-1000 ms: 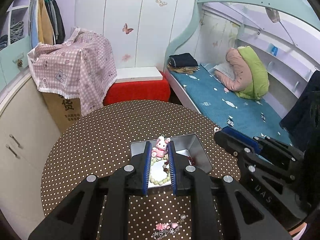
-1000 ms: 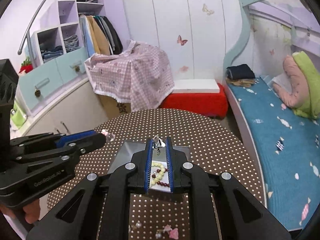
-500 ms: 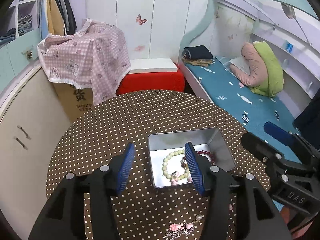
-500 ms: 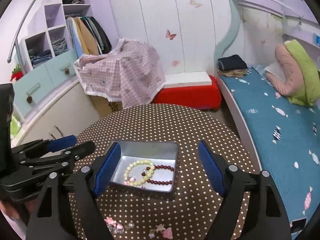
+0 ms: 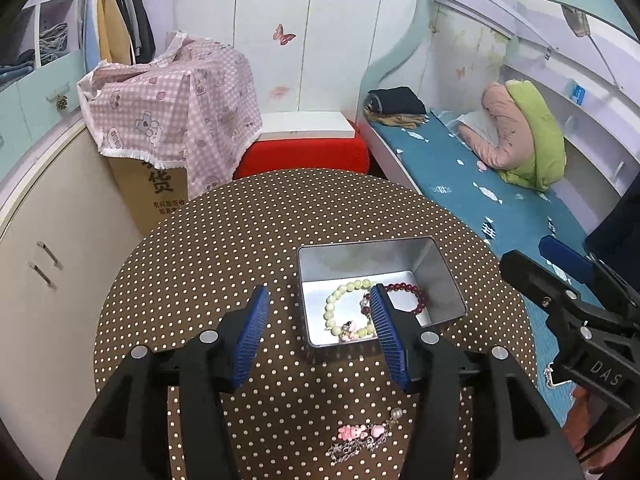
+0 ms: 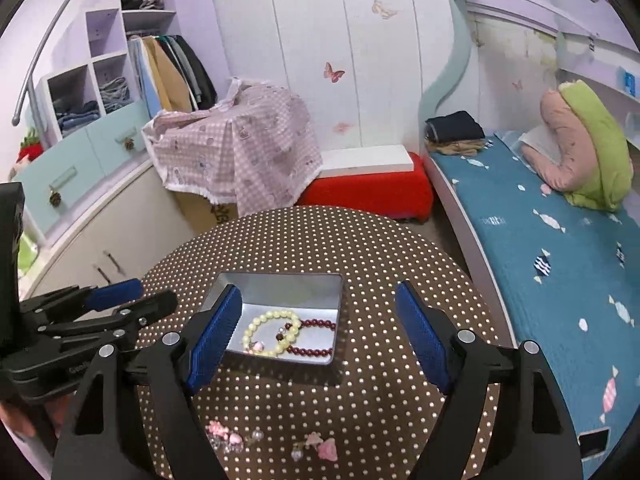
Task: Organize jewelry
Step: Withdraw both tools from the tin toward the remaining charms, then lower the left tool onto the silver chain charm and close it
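An open silver tin (image 5: pixel 360 242) (image 6: pixel 280 284) sits on the brown dotted round table (image 5: pixel 224 240). In it lie a pale green bead bracelet (image 5: pixel 340 300) (image 6: pixel 260 318), a dark red bead bracelet (image 5: pixel 416 298) (image 6: pixel 320 323) and a small pink charm (image 5: pixel 350 330) (image 6: pixel 258 346). My left gripper (image 5: pixel 318 300) hovers open over the tin's left side, holding nothing. My right gripper (image 6: pixel 320 292) is wide open above the tin, also holding nothing. More pink charms and a silver chain (image 5: pixel 354 434) (image 6: pixel 224 432) lie on the table near me.
The right gripper (image 5: pixel 560 264) shows at the right edge of the left wrist view, the left one (image 6: pixel 120 296) at the left of the right wrist view. Beyond the table stand a red stool (image 5: pixel 304 156), a cloth-covered box (image 5: pixel 172 108), cabinets and a bed (image 5: pixel 500 200).
A second ago both grippers were shut over the tin, the left on a pink bunny charm, the right on a small silver charm. Both have opened and the charms now lie in the tin.
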`<action>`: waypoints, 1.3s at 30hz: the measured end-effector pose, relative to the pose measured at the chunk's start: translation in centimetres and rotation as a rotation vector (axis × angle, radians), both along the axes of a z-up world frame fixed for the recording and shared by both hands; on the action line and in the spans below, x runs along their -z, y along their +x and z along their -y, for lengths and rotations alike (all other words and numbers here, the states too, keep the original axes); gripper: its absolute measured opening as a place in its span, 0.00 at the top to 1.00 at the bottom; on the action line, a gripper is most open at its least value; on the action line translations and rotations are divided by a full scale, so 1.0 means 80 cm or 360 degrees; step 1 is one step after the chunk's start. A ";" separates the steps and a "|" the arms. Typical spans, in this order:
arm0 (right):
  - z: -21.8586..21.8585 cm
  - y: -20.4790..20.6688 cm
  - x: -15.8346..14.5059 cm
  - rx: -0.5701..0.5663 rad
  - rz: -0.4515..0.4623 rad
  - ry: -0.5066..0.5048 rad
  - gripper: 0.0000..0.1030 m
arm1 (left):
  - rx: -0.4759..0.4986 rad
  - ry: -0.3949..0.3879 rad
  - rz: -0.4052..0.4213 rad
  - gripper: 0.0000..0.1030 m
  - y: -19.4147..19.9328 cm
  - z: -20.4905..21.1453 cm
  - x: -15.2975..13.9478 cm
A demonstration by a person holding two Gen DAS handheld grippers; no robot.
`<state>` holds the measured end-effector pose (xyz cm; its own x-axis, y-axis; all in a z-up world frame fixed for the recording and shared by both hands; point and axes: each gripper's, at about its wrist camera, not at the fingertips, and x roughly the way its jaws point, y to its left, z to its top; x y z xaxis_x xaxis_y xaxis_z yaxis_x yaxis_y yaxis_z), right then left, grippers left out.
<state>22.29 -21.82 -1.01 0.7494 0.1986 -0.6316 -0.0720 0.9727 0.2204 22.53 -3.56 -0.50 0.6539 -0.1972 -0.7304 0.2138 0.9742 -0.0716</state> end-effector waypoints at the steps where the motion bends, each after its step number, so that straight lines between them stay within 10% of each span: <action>1: 0.000 -0.003 0.001 0.0004 -0.0004 -0.0004 0.25 | -0.0003 -0.0001 -0.0003 0.51 -0.002 -0.001 0.000; 39: -0.014 -0.092 0.138 -0.0109 -0.0477 -0.0128 0.24 | 0.0102 0.0180 -0.0329 0.37 -0.097 -0.007 0.120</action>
